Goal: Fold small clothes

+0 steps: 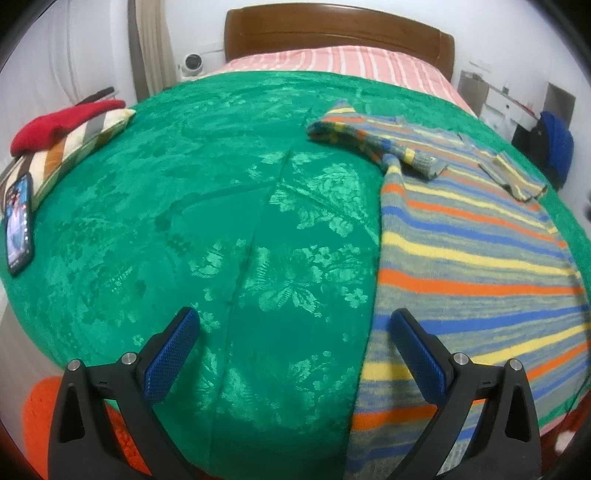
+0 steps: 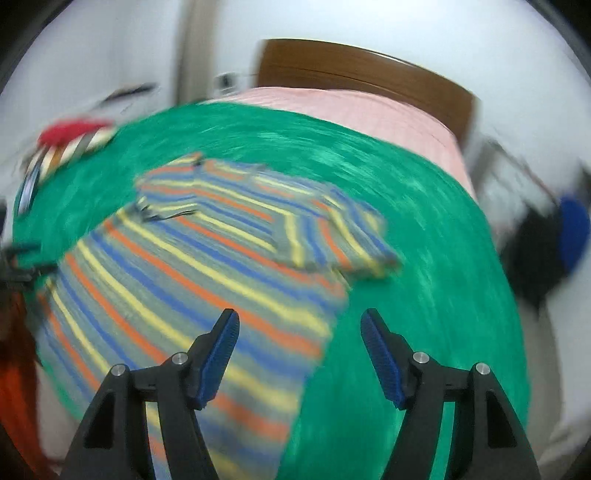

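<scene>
A small knit sweater (image 1: 472, 258) with orange, yellow and blue stripes lies flat on the green bedspread (image 1: 221, 206), both sleeves folded in over its chest. My left gripper (image 1: 293, 321) is open and empty, hovering over the sweater's left edge near the hem. In the blurred right wrist view the sweater (image 2: 207, 266) fills the left and middle. My right gripper (image 2: 299, 321) is open and empty above the sweater's right edge near the hem.
A striped pillow (image 1: 81, 144) with a red cloth (image 1: 59, 123) on it and a phone (image 1: 18, 225) lie at the bed's left side. A wooden headboard (image 1: 332, 33) and pink striped sheet (image 1: 332, 61) are at the far end. Something orange (image 1: 40, 417) is below the bed's near edge.
</scene>
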`<state>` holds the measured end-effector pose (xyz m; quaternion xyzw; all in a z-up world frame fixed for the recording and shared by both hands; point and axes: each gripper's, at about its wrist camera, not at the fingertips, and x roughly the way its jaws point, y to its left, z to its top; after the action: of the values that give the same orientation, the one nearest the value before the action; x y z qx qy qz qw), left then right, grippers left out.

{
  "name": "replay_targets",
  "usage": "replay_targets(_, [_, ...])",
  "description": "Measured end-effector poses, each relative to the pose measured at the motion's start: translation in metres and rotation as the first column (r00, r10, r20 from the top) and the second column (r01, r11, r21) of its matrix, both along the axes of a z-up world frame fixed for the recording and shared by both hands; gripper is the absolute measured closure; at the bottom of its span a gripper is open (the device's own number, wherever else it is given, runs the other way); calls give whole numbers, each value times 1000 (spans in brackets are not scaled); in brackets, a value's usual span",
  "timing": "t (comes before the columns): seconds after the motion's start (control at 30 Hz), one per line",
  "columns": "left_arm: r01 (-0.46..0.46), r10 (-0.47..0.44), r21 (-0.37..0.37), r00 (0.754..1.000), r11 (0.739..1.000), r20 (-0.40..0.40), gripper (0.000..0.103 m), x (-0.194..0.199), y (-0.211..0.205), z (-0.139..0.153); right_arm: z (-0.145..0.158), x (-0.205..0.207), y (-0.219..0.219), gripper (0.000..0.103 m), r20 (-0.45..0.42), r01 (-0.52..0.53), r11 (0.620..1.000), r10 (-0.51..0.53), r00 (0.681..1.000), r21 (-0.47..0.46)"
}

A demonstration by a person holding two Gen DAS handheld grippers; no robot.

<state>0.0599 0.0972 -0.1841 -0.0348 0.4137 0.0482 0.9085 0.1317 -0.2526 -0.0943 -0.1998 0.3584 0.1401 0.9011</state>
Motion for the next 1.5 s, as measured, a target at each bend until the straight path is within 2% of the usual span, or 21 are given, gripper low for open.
replay_targets(0.1, [-7,7,13,1000,1000,-7,0,-1,0,-3,-18,54,34,36,-61,-87,995,84,995,-56])
replay_targets(0.23, [-22,22,9,1000,1000,-21,0,-2,5,-5,-57,121,51,40,-153,-68,994,54,987,-91])
replay_targets(0.3, [-29,30,4,999,1000,-28,0,-2,8,-7,-80,146,47,61,-204,-29,995,9,979,-92])
replay_targets(0.33, [-35,35,2,999,999,-32,0,-2,10,-7,-89,156,39,89,-242,5,997,-24,970,-80])
replay_targets(0.37, [-40,40,-4,999,999,-35,0,-1,12,-8,-89,161,29,98,-251,38,998,-52,966,-59])
replay_targets(0.47, [-48,47,-30,998,998,-42,0,0,16,-9,-51,156,-28,98,-163,193,979,-180,970,62])
replay_targets(0.53, [-56,54,-48,997,997,-48,0,2,18,-11,-18,146,-90,98,-108,319,939,-307,946,126])
replay_targets(0.57, [-60,58,-52,997,997,-49,0,3,18,-12,-7,141,-116,98,-91,374,917,-364,927,139])
replay_targets(0.6, [-64,61,-53,997,997,-49,0,3,18,-12,6,134,-158,98,-78,458,875,-452,889,155])
replay_targets(0.67, [-65,63,-42,997,997,-46,0,4,15,-13,13,123,-206,98,-96,553,815,-545,833,176])
replay_targets(0.7, [-63,61,-34,997,997,-46,0,4,14,-13,11,116,-236,98,-124,606,774,-593,795,182])
replay_targets(0.83, [-66,66,-12,997,998,-44,0,2,11,-14,-9,99,-282,98,-237,682,673,-640,731,286])
replay_targets(0.87, [-67,67,-11,997,998,-43,0,2,11,-14,-14,95,-288,98,-262,697,642,-647,716,320])
replay_targets(0.9, [-68,68,-8,997,998,-44,0,1,11,-15,-22,91,-299,98,-295,727,593,-667,685,347])
replay_targets(1.03, [-65,65,2,997,998,-45,0,1,11,-15,-59,79,-322,99,-403,803,488,-696,594,341])
replay_targets(1.13, [-62,62,10,997,998,-44,0,0,11,-16,-71,73,-325,99,-429,811,448,-692,581,376])
replay_targets(1.2, [-59,60,9,997,998,-45,0,1,12,-15,-71,71,-329,98,-432,807,441,-686,586,394])
replay_targets(1.3, [-60,60,3,997,998,-47,0,1,13,-15,-67,68,-334,98,-424,805,450,-689,588,386])
replay_targets(1.43, [-60,60,4,997,998,-47,0,1,12,-15,-59,50,-341,96,-373,831,463,-745,553,308])
replay_targets(1.47, [-60,60,4,997,998,-47,0,1,12,-15,-56,49,-339,91,-363,831,469,-749,554,299])
replay_targets(1.5, [-60,61,5,997,998,-47,0,1,12,-16,-48,47,-333,89,-324,821,495,-756,568,284])
